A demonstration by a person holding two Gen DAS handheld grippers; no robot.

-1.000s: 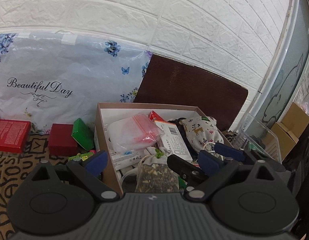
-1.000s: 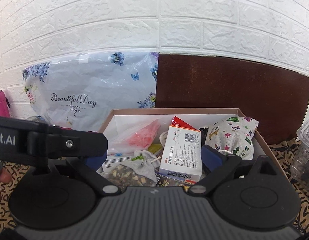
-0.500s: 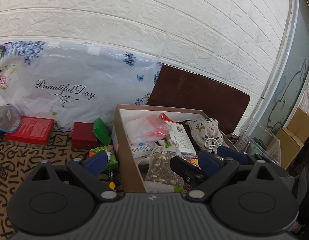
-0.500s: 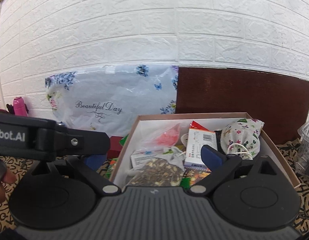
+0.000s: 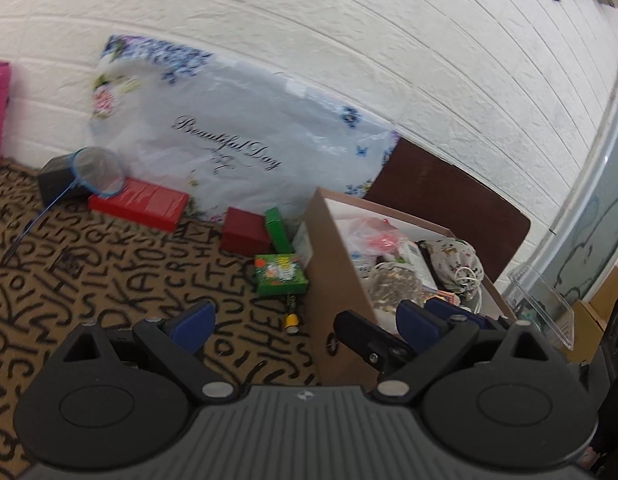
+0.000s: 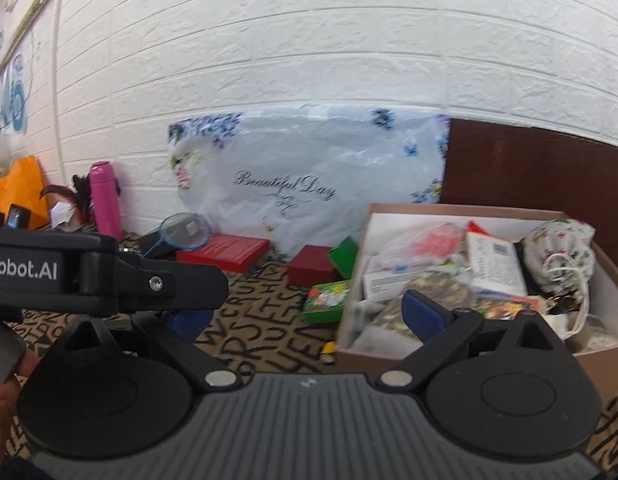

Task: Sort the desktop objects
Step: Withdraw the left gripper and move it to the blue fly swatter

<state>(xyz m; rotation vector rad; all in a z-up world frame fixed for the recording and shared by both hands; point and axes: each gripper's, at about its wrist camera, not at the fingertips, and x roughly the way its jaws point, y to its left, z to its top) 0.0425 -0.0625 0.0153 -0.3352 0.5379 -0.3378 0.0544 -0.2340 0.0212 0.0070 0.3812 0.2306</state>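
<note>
A brown cardboard box (image 5: 336, 276) (image 6: 557, 354) holds several small things: a printed cloth pouch (image 6: 559, 246), a white medicine carton (image 6: 495, 262), a clear bag with red contents (image 6: 423, 242) and a sachet of dried herbs (image 5: 397, 286). Left of it on the lettered cloth lie a green printed box (image 5: 280, 274) (image 6: 327, 300), a dark red box (image 5: 245, 230), a flat red box (image 5: 139, 202) and a small yellow item (image 5: 291, 321). My left gripper (image 5: 303, 320) is open and empty, low in front of the box's near corner. My right gripper (image 6: 305, 316) is open and empty, left of the box.
A white floral plastic bag (image 6: 309, 184) and a brown board (image 6: 537, 168) lean on the white brick wall. A blue hand net (image 5: 99, 172) and a pink bottle (image 6: 105, 200) stand at the left. A clear plastic container (image 5: 543, 300) sits right of the box.
Both grippers have pulled back and swung left, away from over the box. The cloth with the loose boxes left of the box now fills the view. Both stay open and empty.
</note>
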